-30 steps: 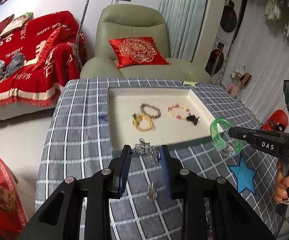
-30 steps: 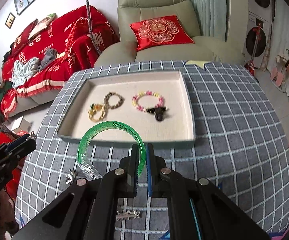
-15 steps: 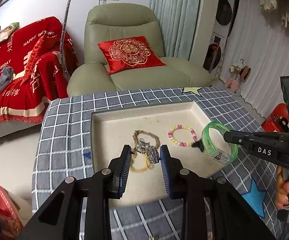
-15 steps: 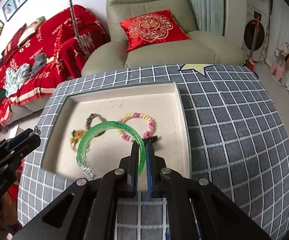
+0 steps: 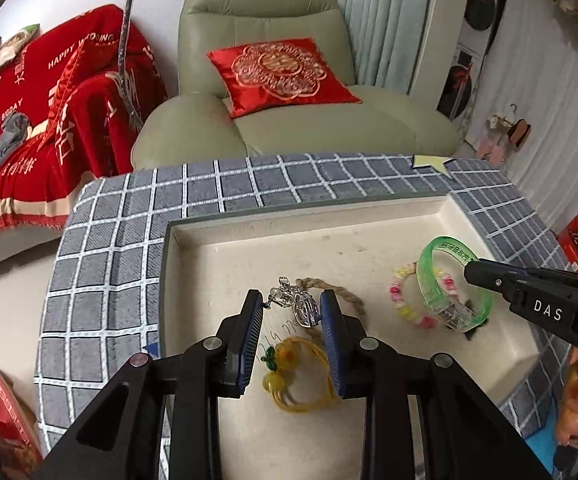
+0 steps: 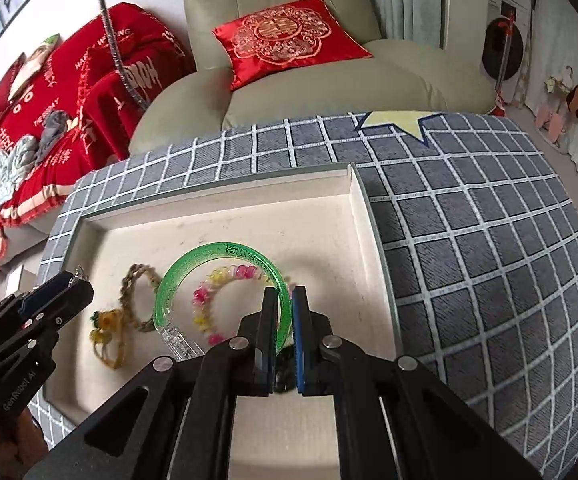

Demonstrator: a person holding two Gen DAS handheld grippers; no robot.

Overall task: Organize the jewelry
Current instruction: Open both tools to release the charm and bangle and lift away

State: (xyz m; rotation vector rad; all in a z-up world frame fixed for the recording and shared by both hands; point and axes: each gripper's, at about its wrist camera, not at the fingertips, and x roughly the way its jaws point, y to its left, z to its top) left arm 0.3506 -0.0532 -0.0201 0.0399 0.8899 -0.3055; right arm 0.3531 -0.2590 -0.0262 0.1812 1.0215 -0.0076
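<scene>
— Over the cream tray (image 5: pixel 193 264), what do we hold in our left gripper (image 5: pixel 292 308)?

— We carry a silver charm piece (image 5: pixel 297 305) between its fingers, which stand partly open and close on the piece at both ends. It hangs above the braided bracelet (image 5: pixel 339 294), with the yellow bracelet (image 5: pixel 301 380) at about six o'clock from it.

— And our right gripper (image 6: pixel 285 312)?

— Its fingers are squeezed almost together on the rim of the green bangle (image 6: pixel 193 272). From the right wrist view we see the bangle standing over the pink and yellow bead bracelet (image 6: pixel 209 304), its clear clasp end at seven o'clock.

— Where does the tray sit?

— On the grey checked cloth (image 6: pixel 469 240), with the green armchair (image 5: pixel 289 100) at twelve o'clock beyond it and a red cushion (image 5: pixel 281 70) on its seat.
</scene>
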